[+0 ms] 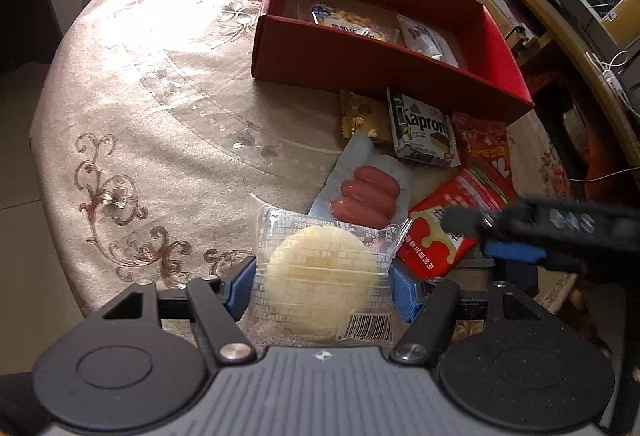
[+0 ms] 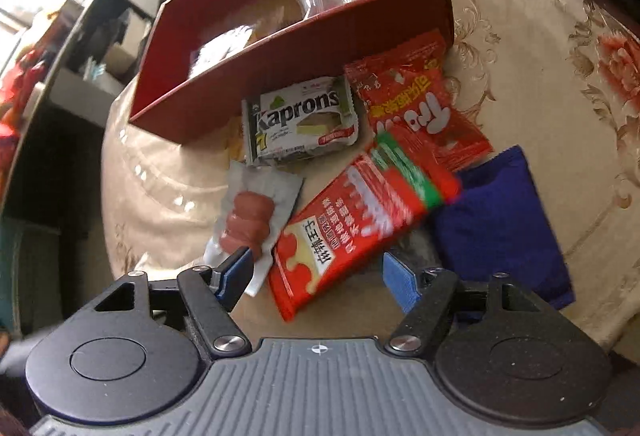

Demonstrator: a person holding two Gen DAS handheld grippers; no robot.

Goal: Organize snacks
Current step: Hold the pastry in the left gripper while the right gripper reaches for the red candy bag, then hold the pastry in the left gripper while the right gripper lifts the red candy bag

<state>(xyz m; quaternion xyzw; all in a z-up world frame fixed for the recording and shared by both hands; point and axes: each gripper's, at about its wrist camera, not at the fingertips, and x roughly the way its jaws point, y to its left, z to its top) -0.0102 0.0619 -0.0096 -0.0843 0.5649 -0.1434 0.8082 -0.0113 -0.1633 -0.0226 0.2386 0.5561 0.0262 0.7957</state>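
Observation:
My left gripper (image 1: 322,290) is shut on a clear packet holding a pale round cake (image 1: 320,264), its blue pads pressing both sides just above the table. My right gripper (image 2: 318,280) stands open low over a long red snack packet (image 2: 360,220), whose lower end lies between the fingers without being pinched. In the left wrist view the right gripper (image 1: 480,236) comes in from the right over that red packet (image 1: 440,236). The red box (image 1: 360,64) sits behind, with a few packets inside.
Between the box (image 2: 280,76) and the grippers lie a Kaprons pack (image 2: 300,120), a sausage pack (image 2: 250,220), a second red packet (image 2: 408,104), a gold packet (image 1: 362,116) and a blue pouch (image 2: 508,220). The round table's patterned cloth (image 1: 160,116) drops off at its edges.

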